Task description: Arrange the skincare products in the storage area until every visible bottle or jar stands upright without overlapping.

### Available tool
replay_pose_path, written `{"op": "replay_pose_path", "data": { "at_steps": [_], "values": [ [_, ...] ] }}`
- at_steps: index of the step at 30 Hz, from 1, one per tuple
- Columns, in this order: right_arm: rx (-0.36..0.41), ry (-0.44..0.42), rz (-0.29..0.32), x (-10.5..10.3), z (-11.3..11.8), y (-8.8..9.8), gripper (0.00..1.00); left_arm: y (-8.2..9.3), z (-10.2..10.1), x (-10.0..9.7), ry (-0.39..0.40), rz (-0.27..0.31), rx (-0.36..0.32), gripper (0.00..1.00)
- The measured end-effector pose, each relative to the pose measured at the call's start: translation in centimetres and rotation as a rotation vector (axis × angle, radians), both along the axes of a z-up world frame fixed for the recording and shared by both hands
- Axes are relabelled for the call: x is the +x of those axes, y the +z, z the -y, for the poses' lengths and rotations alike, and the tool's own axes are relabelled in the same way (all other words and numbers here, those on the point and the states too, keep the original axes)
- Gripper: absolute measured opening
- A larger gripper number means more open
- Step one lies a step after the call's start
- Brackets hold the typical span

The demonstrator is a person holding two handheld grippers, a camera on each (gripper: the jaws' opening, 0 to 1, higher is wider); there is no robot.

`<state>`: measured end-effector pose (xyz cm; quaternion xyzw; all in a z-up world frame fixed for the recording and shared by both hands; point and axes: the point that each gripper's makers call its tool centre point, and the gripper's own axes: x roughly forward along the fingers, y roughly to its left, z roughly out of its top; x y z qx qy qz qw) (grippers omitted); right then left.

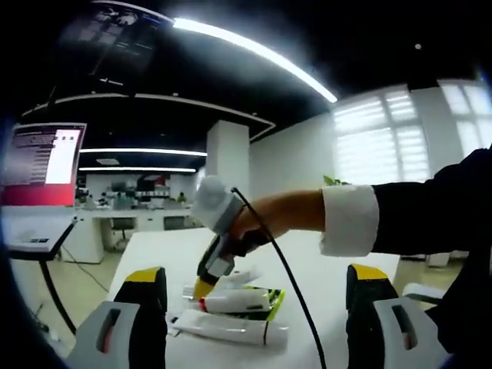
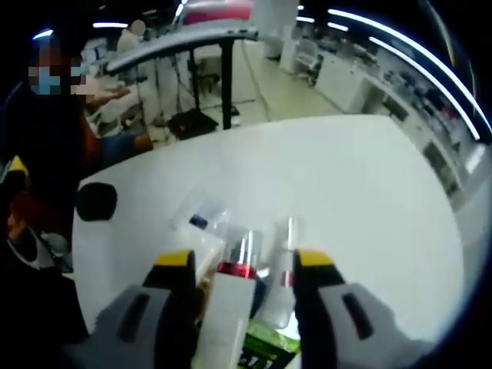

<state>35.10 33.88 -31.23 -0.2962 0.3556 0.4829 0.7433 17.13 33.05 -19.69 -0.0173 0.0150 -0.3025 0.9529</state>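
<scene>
Right gripper (image 2: 244, 265) is spread wide around a red-collared white bottle (image 2: 231, 296), not gripping; left gripper (image 1: 257, 296) hangs open above tubes (image 1: 231, 327) lying on the counter (image 2: 346, 184). A careless close could topple the neighbouring clear bottle (image 2: 283, 269).

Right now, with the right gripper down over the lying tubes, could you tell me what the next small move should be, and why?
Probably ease the right gripper down and close on the red-collared white tube. Its fingers stand open on either side of that tube, which lies flat on the white table among other products, with a green-and-black tube close by, so it needs gripping before it can be stood upright.
</scene>
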Motion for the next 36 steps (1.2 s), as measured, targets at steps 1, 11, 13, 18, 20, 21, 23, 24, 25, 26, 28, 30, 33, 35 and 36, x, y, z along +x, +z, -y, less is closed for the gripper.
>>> {"op": "replay_pose_path", "data": {
  "at_steps": [1, 11, 13, 18, 20, 21, 23, 24, 25, 26, 28, 30, 33, 35, 36],
  "values": [
    [0.007, 0.009, 0.002, 0.0, -0.2, -0.1, 0.50, -0.1, 0.1, 0.0, -0.003, -0.002, 0.004, 0.99],
    [-0.014, 0.022, -0.005, 0.5, -1.3, -2.0, 0.42, -0.5, -0.5, 0.0, 0.004, -0.012, 0.017, 0.99],
    [-0.008, 0.025, -0.002, 0.6, -1.5, -2.3, 0.39, -0.5, -0.5, -0.1, -0.007, -0.005, 0.023, 0.99],
    [-0.019, 0.013, 0.000, 0.9, -1.3, -2.9, 0.39, -0.6, -0.4, -0.2, -0.020, -0.006, 0.033, 0.99],
    [-0.020, 0.010, 0.001, 1.7, -1.4, -2.8, 0.38, -0.8, -0.4, -0.2, -0.022, -0.010, 0.040, 0.99],
    [-0.019, 0.009, 0.003, 2.1, -1.5, -2.7, 0.38, -0.9, -0.3, -0.1, -0.026, -0.012, 0.043, 0.99],
    [-0.014, 0.000, 0.001, 2.2, -1.4, -2.6, 0.38, -1.2, -0.2, -0.1, -0.033, -0.019, 0.052, 0.99],
    [-0.009, -0.011, -0.003, 2.2, -1.4, -2.6, 0.37, -1.3, -0.2, -0.1, -0.035, -0.022, 0.059, 0.99],
    [-0.005, -0.021, -0.006, 2.1, -1.4, -2.7, 0.37, -1.4, -0.2, -0.1, -0.033, -0.024, 0.063, 0.99],
    [-0.003, -0.024, -0.007, 2.0, -1.5, -2.8, 0.37, -1.5, -0.3, -0.1, -0.028, -0.024, 0.066, 0.99],
    [0.003, -0.024, -0.006, 1.8, -1.6, -2.8, 0.37, -1.4, -0.7, 0.1, -0.016, -0.021, 0.057, 0.99],
    [0.010, -0.027, -0.006, 1.7, -1.7, -3.0, 0.37, -1.3, -0.8, 0.1, -0.016, -0.022, 0.046, 0.99],
    [0.017, -0.024, -0.009, 1.5, -2.0, -3.2, 0.36, -1.4, -0.8, 0.0, -0.019, -0.025, 0.042, 0.99],
    [0.039, -0.028, -0.014, 2.1, -2.6, -3.2, 0.34, -1.4, -0.9, 0.0, -0.015, -0.027, 0.046, 0.99],
    [0.048, -0.031, -0.002, 2.3, -2.7, -3.3, 0.33, -1.4, -0.9, 0.0, -0.014, -0.028, 0.046, 0.99]
  ]
}}
